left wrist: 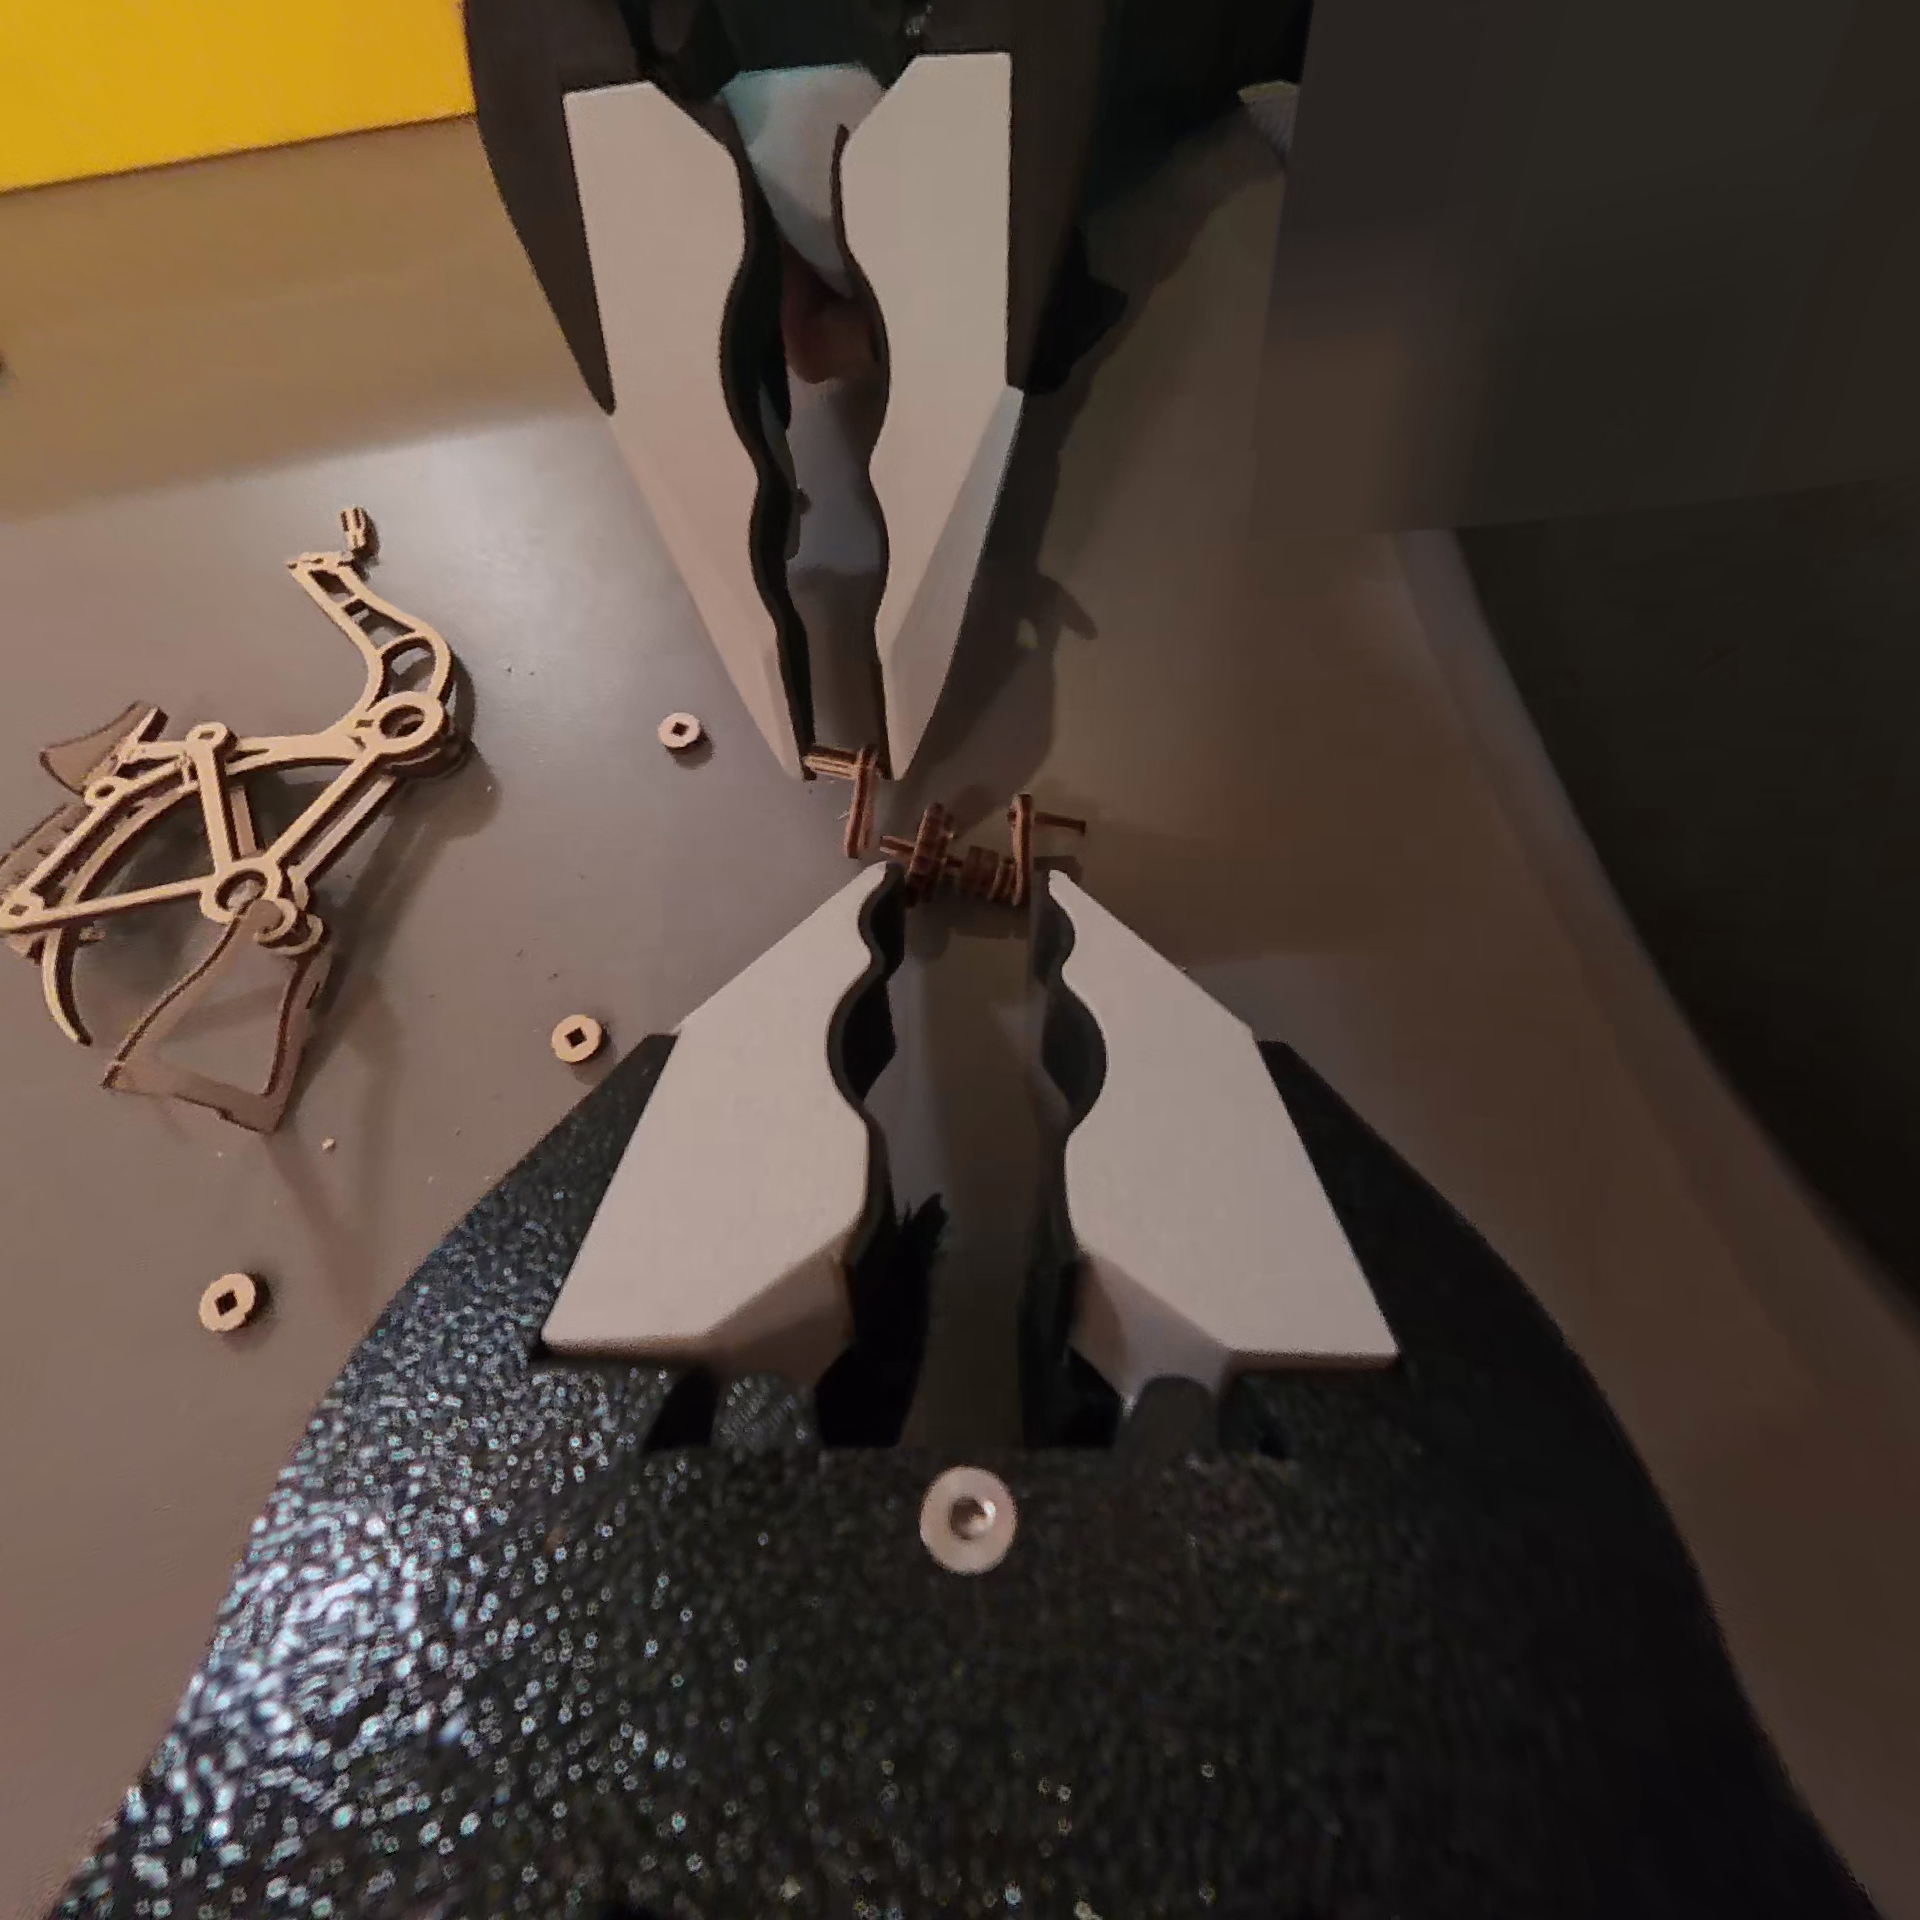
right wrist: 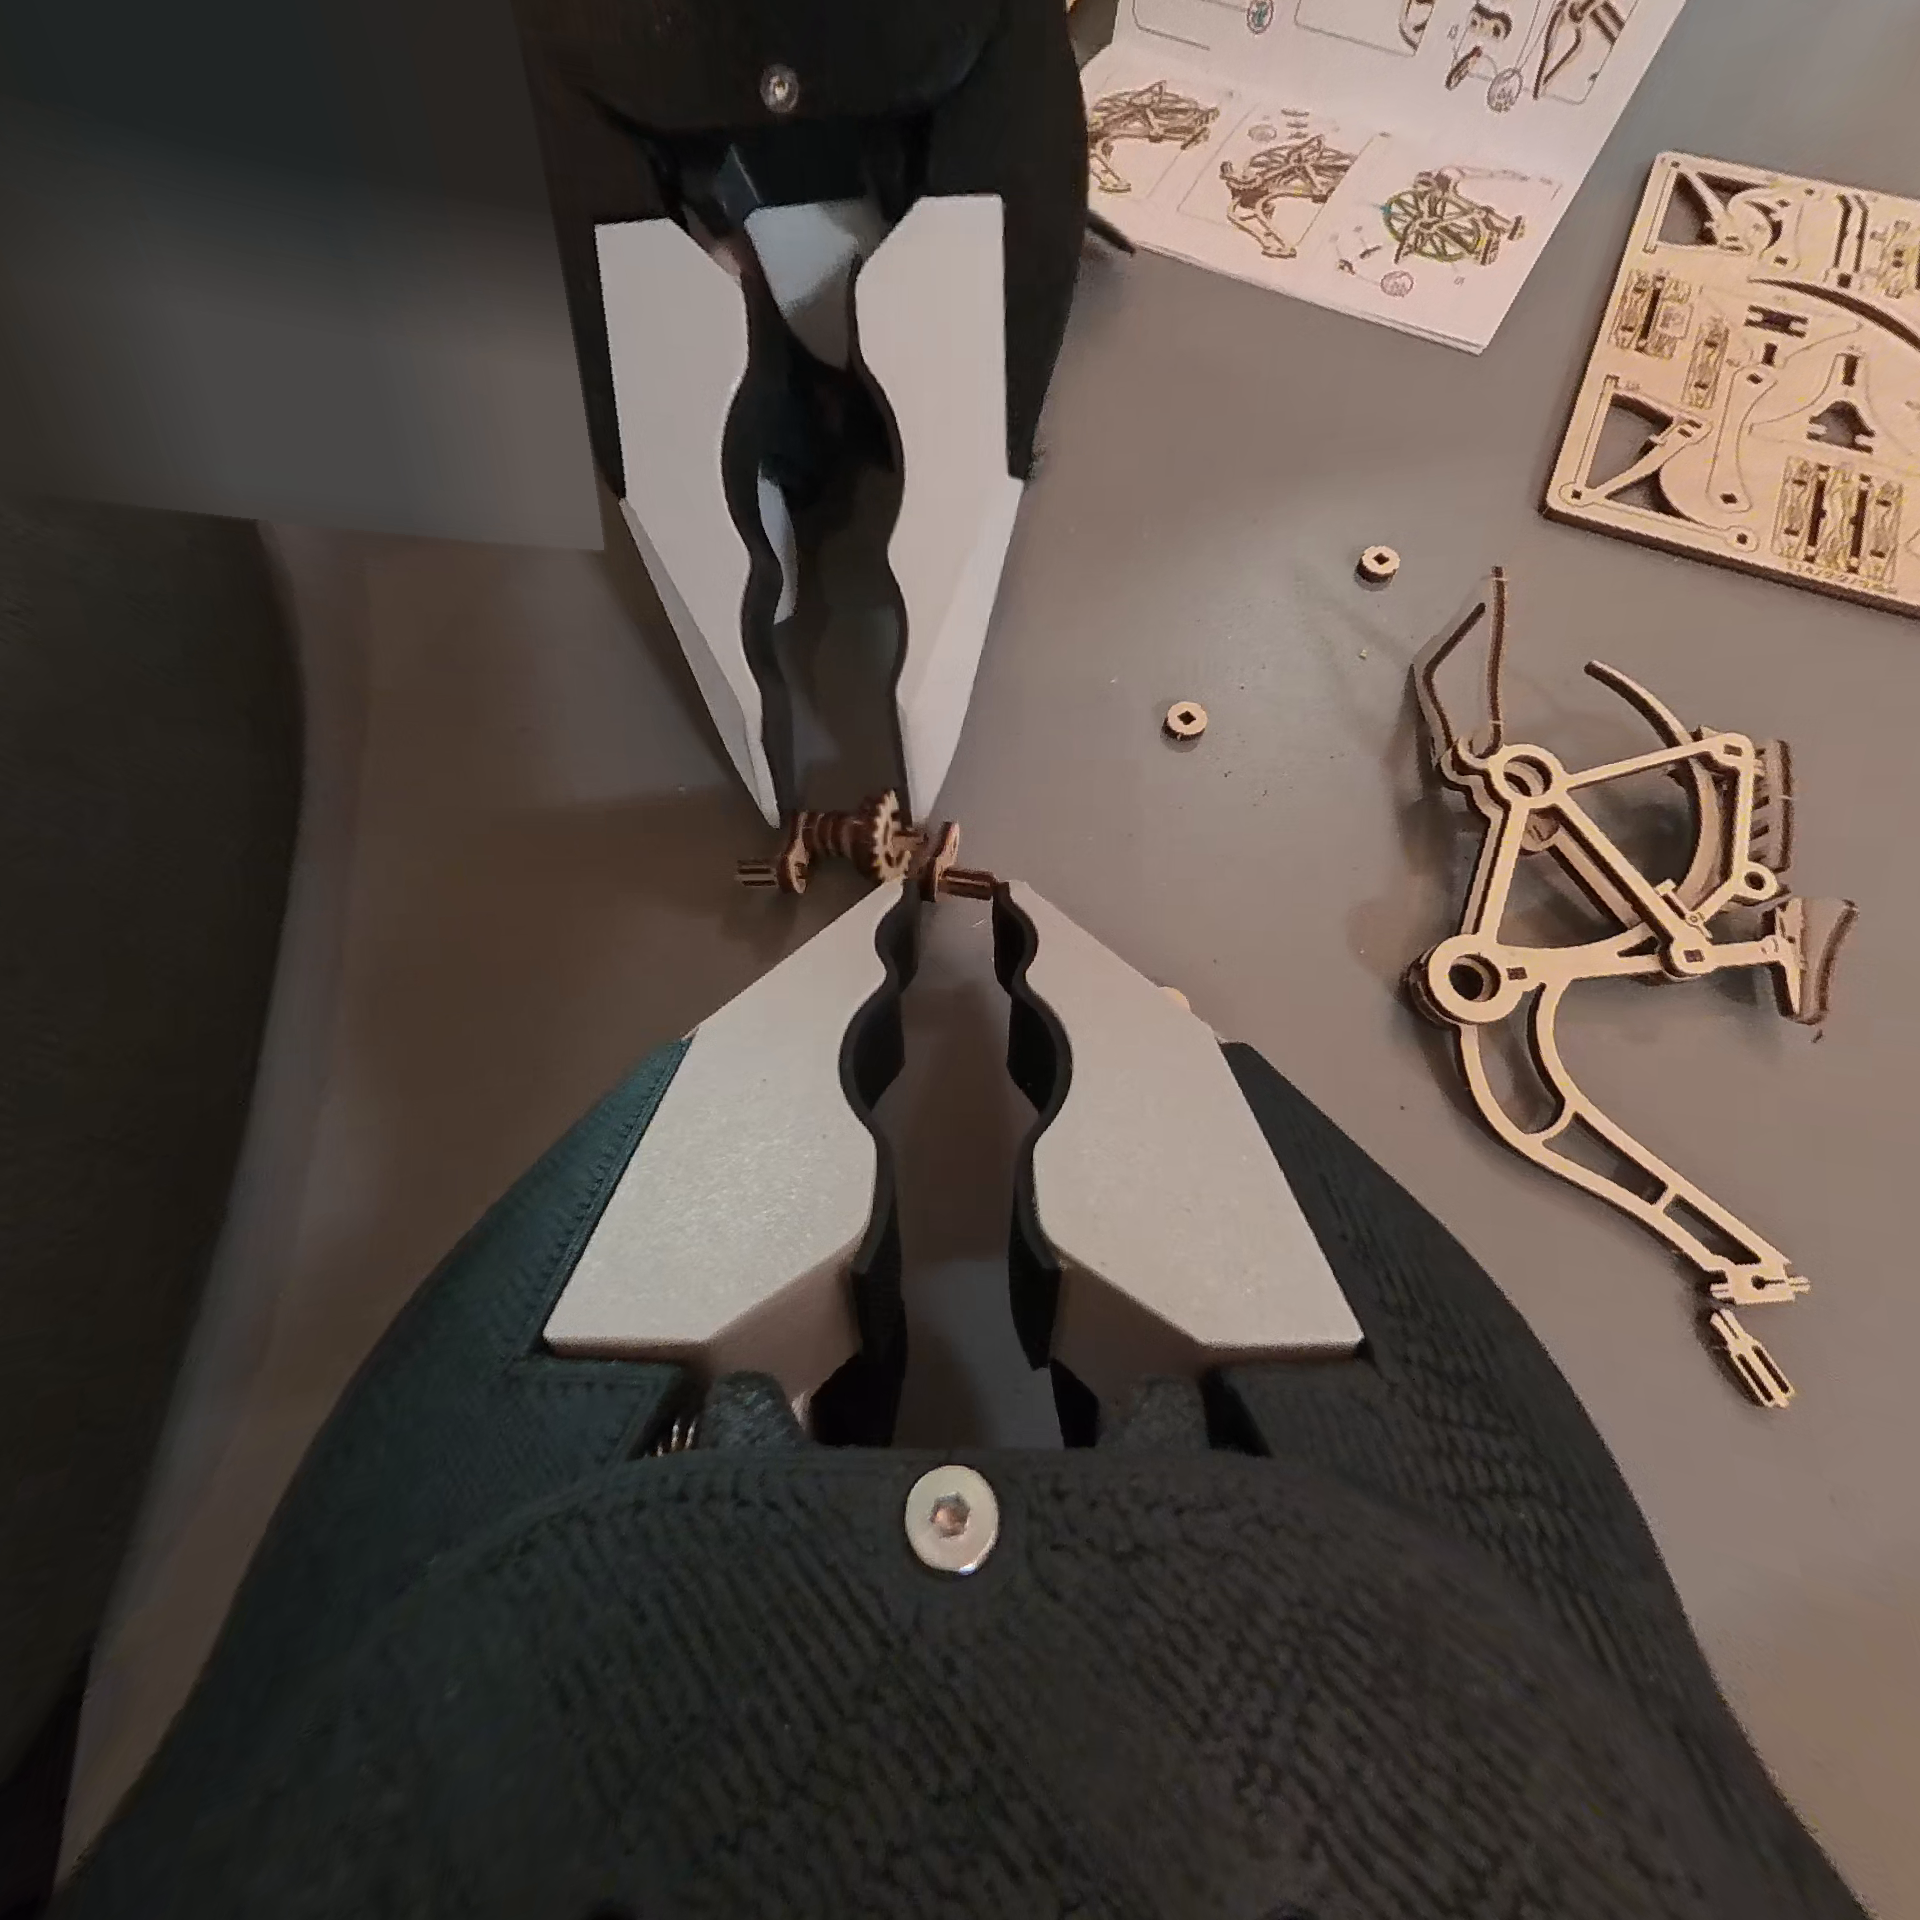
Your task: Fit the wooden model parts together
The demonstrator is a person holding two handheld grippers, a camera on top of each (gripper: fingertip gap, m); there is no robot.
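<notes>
My left gripper [left wrist: 966, 881] is shut on a small wooden axle with gears [left wrist: 971, 854], held just above the grey table. It enters the right wrist view from the top [right wrist: 844, 816], with the geared axle [right wrist: 857, 831] across its tips. My right gripper [right wrist: 954, 888] is shut on a short wooden pin with a disc [right wrist: 961, 881]. In the left wrist view it comes in from the top [left wrist: 850, 767], and its pin and disc [left wrist: 860, 805] sit right beside the end of the axle. Whether the two pieces touch is unclear.
A partly built wooden frame [right wrist: 1621, 956] lies flat on the table, at the left in the left wrist view [left wrist: 239, 862]. Loose square-holed washers [left wrist: 580, 1037] [right wrist: 1184, 719] lie near it. A wooden parts sheet [right wrist: 1766, 384] and an instruction leaflet [right wrist: 1351, 156] lie farther back. The curved table edge [left wrist: 1507, 831] runs close by. My left and right fingertips are right by each other.
</notes>
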